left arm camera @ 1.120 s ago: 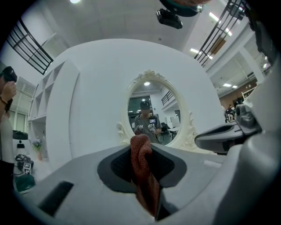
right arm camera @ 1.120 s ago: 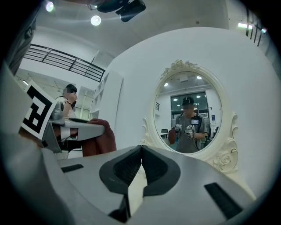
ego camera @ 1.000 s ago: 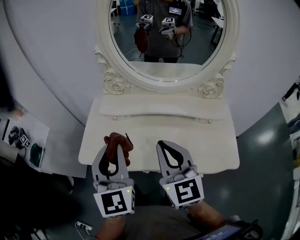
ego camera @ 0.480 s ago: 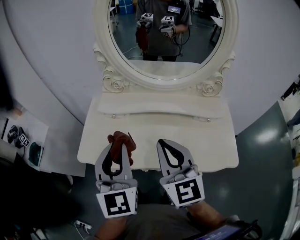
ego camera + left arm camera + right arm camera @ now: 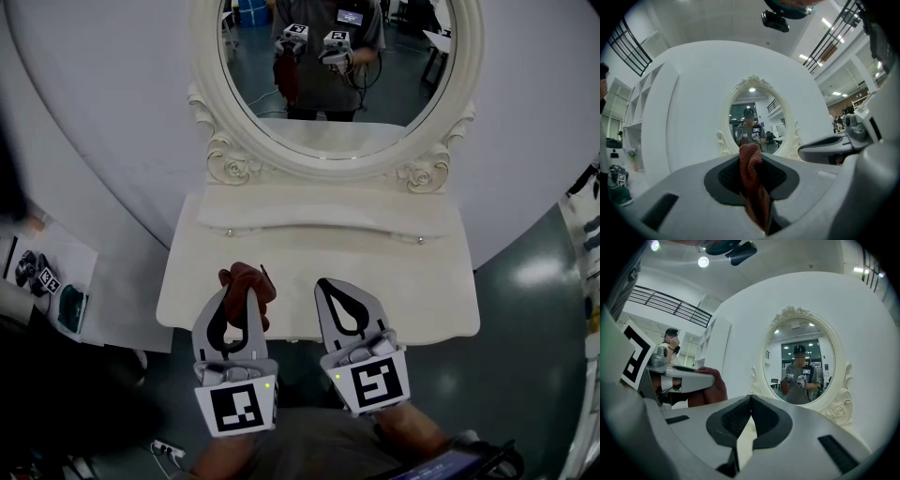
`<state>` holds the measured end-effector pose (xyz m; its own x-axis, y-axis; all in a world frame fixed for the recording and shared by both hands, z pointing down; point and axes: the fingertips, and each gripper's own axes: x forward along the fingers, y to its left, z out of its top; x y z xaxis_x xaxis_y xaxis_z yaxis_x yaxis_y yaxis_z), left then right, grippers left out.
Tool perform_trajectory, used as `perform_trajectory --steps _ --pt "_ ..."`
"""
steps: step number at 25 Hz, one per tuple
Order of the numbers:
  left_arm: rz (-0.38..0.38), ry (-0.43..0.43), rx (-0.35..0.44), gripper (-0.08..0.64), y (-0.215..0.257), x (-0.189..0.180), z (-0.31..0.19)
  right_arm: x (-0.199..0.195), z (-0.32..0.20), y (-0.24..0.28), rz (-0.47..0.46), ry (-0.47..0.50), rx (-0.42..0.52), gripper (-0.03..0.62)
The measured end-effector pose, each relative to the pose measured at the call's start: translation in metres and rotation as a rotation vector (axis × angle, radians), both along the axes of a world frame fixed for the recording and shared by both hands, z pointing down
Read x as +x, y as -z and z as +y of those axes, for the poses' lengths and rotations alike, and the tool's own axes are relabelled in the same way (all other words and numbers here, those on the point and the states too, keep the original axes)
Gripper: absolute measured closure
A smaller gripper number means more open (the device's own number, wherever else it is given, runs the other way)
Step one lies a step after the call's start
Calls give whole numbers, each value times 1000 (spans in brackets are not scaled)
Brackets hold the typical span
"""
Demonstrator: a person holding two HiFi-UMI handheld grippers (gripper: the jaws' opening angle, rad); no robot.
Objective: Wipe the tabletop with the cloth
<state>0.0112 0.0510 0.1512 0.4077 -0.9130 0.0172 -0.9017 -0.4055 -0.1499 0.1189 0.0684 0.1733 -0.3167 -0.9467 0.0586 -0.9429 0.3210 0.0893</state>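
A reddish-brown cloth [image 5: 246, 281] bunches out of the tips of my left gripper [image 5: 237, 302], which is shut on it just above the near edge of the white dressing tabletop [image 5: 319, 272]. In the left gripper view the cloth [image 5: 752, 183] stands pinched between the two dark pads. My right gripper [image 5: 340, 298] hovers beside it at the same edge, jaws shut with nothing between them. From the right gripper view the cloth [image 5: 705, 387] shows at the left, and that gripper [image 5: 750, 401] has its tips touching.
An oval mirror [image 5: 336, 66] in a carved white frame stands at the back of the table and reflects the person and both grippers. A raised shelf [image 5: 323, 217] with small knobs runs below it. White paper and dark gear [image 5: 37, 274] lie on the floor left.
The left gripper with the cloth has drifted slightly right and toward me. The right gripper has hardly moved.
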Motion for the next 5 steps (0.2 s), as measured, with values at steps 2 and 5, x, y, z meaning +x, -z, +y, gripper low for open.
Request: perform_trajectory --steps 2,5 --pt "1 -1 -1 480 0 0 -2 0 -2 -1 1 0 -1 578" --pt "2 0 -5 480 0 0 -6 0 -6 -1 3 1 -3 578"
